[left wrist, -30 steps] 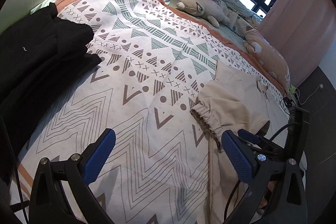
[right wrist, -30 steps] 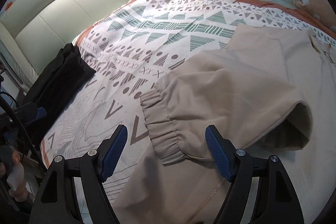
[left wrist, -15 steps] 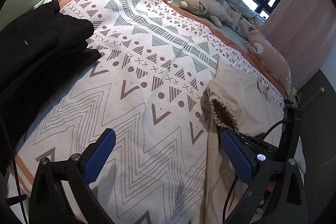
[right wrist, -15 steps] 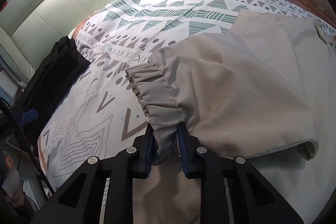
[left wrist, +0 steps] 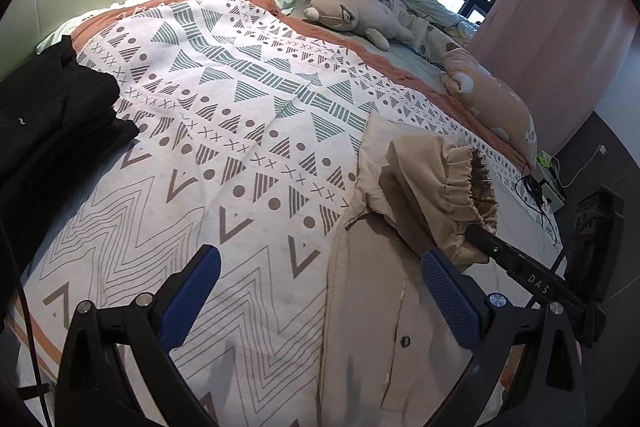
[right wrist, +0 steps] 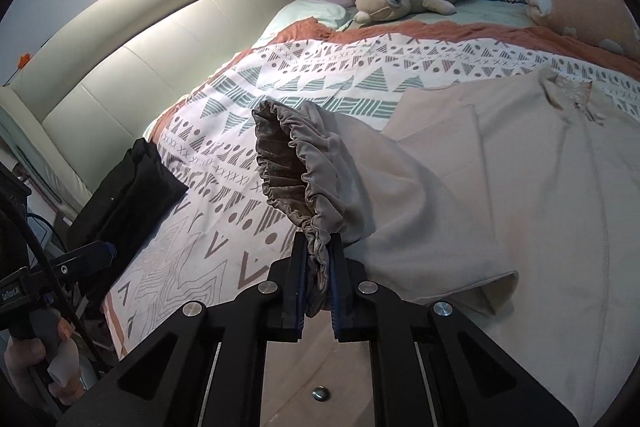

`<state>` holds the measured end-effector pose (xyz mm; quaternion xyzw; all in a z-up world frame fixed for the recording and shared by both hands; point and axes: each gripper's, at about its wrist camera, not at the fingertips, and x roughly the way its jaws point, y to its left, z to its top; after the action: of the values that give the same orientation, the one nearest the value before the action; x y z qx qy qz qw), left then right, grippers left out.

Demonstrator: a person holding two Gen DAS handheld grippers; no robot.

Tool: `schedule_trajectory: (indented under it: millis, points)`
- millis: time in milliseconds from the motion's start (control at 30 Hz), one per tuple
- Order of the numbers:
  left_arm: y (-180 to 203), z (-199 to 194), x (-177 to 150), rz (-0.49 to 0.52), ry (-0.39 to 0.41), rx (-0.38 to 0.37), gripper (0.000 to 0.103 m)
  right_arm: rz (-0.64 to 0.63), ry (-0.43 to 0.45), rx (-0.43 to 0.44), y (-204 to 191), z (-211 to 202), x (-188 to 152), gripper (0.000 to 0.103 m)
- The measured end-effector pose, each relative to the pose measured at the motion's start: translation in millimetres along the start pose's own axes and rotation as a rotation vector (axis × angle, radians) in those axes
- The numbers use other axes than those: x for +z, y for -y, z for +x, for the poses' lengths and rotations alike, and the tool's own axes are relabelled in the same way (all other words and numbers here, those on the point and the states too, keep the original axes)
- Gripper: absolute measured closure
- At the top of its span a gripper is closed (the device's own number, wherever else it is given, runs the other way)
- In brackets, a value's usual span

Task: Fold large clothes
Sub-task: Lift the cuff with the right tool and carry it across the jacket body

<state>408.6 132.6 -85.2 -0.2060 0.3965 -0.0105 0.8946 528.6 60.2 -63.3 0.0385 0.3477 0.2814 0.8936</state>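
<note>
The right tool (right wrist: 318, 283) is closing on the elastic cuff (right wrist: 296, 163) of the beige jacket (right wrist: 520, 187) spread on the bed (right wrist: 320, 75); the left tool (left wrist: 320, 291) hangs open, empty. Carry the sleeve rightward across the jacket's body, keeping it flat, probably.

Beige jacket (right wrist: 500, 187) beyond the blue-padded right gripper (right wrist: 318, 279); white bedspread (left wrist: 240, 131) with grey-teal triangles; black clothes (left wrist: 44, 115) left.
</note>
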Motion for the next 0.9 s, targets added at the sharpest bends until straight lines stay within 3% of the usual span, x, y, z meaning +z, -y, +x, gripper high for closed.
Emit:
schedule_trajectory:
  millis: [267, 467, 667, 900]
  points:
    - [47.3, 18.9, -1.5, 0.058, -0.005, -0.021, 0.000, 0.042, 0.082, -0.086, 37.0, -61.0, -9.4, 0.097]
    - [78.8, 43.5, 1.5, 0.098, -0.015, -0.020, 0.002, 0.146, 0.147, -0.144, 84.3, -107.4, -20.6, 0.097]
    - [87.4, 69.2, 9.6, 0.086, -0.020, 0.010, 0.008, 0.281, 0.226, -0.193, 129.5, -152.6, -34.7, 0.097]
    - [83.1, 107.8, 16.5, 0.060, -0.045, 0.058, 0.016, 0.415, 0.218, -0.290, 162.2, -159.0, -56.0, 0.097]
